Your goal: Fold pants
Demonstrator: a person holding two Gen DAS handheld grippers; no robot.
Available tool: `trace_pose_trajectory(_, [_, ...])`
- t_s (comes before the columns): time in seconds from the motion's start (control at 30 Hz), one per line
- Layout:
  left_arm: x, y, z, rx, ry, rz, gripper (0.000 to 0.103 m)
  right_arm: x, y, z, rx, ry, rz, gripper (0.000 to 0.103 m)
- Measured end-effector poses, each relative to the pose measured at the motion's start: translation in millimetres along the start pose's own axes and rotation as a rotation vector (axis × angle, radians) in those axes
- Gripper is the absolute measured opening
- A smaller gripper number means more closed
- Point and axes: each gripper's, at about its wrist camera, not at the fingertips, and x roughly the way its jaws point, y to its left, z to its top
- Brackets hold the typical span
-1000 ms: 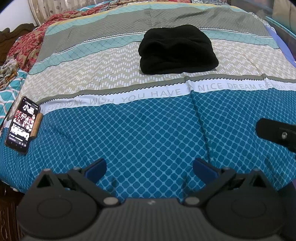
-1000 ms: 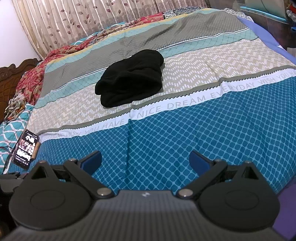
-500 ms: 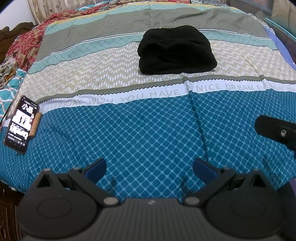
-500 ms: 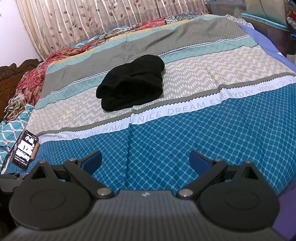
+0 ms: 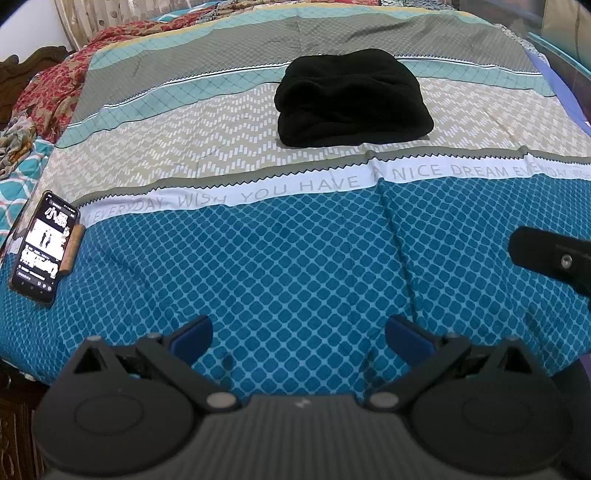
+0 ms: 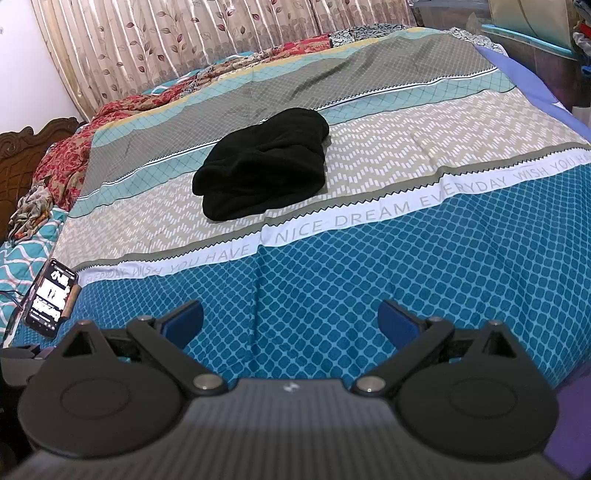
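The black pants (image 5: 352, 98) lie in a thick folded bundle on the beige zigzag band of the bedspread, far ahead of both grippers; they also show in the right wrist view (image 6: 264, 168). My left gripper (image 5: 299, 338) is open and empty, held above the blue diamond-patterned part of the bed near its front edge. My right gripper (image 6: 291, 321) is open and empty too, over the same blue area. Part of the right gripper's black body shows at the right edge of the left wrist view (image 5: 550, 256).
A phone (image 5: 44, 243) with a lit screen lies at the bed's left edge, a small brown stick beside it; it also shows in the right wrist view (image 6: 50, 301). Red patterned bedding (image 6: 70, 155) is heaped at the far left, curtains (image 6: 221, 29) behind.
Both cameras have tilted up and drawn back slightly, so the pants sit a little lower in view. The pants lie unmoved and both grippers stay open.
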Motion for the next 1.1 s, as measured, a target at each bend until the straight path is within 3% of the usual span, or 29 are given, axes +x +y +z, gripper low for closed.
trace_pose_trajectory(1.1, [11,3,-3,-0.026,0.052,-0.021,0.103,1,1,2,-0.012,-0.006,-0.002,0.102])
